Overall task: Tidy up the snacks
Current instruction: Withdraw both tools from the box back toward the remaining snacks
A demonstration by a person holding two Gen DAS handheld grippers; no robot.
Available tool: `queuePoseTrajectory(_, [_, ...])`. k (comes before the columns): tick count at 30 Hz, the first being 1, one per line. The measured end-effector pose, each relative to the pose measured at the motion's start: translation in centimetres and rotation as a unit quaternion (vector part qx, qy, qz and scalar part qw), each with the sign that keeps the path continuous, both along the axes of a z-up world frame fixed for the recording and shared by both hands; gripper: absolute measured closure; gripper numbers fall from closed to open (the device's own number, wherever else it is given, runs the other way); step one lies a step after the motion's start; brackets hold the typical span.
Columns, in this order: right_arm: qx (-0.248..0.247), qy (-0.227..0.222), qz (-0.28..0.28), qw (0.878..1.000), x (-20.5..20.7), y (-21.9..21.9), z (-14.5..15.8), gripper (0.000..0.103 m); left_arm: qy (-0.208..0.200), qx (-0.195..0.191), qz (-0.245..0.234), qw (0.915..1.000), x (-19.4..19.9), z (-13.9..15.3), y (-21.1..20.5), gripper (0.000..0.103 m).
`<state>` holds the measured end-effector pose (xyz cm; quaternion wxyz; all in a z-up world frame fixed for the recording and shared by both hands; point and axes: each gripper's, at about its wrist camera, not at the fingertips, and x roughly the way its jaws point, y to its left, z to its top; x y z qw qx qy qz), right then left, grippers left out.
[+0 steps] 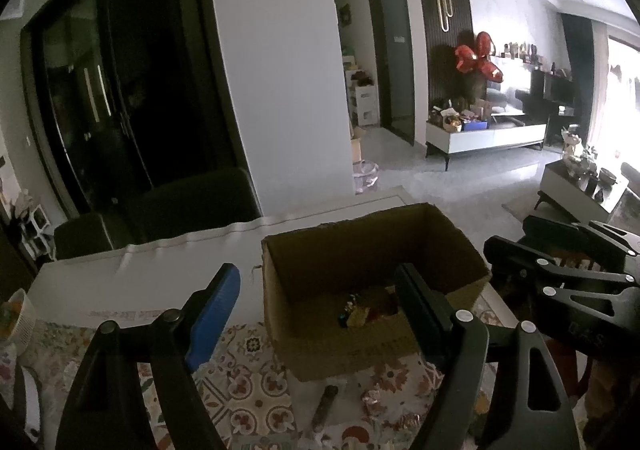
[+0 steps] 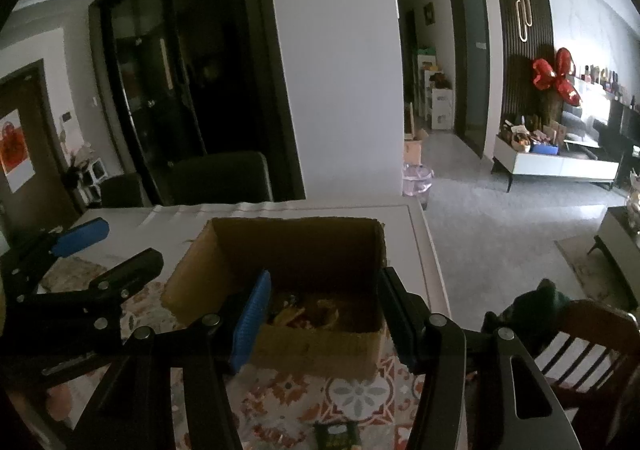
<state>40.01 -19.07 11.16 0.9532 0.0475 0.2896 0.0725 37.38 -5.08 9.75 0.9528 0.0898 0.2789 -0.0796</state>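
While both the left gripper [image 1: 316, 314] and right gripper [image 2: 324, 316] gape wide and empty, an open brown cardboard box [image 1: 360, 250] of wrapped snacks [image 2: 304, 312] sits just ahead on the patterned counter [image 1: 248, 378], loose wrappers [image 1: 326, 406] beneath.

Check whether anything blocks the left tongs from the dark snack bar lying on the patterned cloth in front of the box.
Nothing visible does. The left tongs are open and empty above the snack bar, which lies uncovered on the patterned cloth before the cardboard box.

One cardboard box [image 1: 372, 282], two tongs, two loose snacks on the cloth, two dark chairs.
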Motion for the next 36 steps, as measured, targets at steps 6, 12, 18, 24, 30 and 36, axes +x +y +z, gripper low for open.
queuePoseTrajectory(6, [0.001,-0.007,0.004,1.0,-2.2,-0.1,-0.1,0.047,-0.015,0.001,-0.009,0.9999,-2.4,0.1,-0.3,0.023])
queuePoseTrajectory(12, [0.002,-0.008,0.003,1.0,-4.3,-0.3,-0.8,0.046,-0.017,0.004,-0.022,0.9996,-4.6,-0.5,-0.7,0.023])
queuePoseTrajectory(18, [-0.002,0.003,0.002,1.0,-5.9,-0.3,-2.1,0.047,-0.007,0.013,-0.033,0.9993,-5.9,-1.8,-0.8,0.024])
queuePoseTrajectory(24, [-0.008,0.021,0.006,1.0,-7.0,-0.2,-3.7,0.047,0.004,0.016,-0.044,0.9989,-7.0,-3.5,-0.8,0.024])
queuePoseTrajectory(30, [-0.015,0.044,0.007,0.999,-7.8,-0.1,-6.0,0.047,0.022,0.026,-0.053,0.998,-7.2,-5.4,-1.0,0.024])
queuePoseTrajectory(36, [-0.022,0.075,0.012,0.997,-8.0,-0.2,-8.4,0.047,0.042,0.024,-0.062,0.9969,-7.3,-7.4,-1.3,0.024])
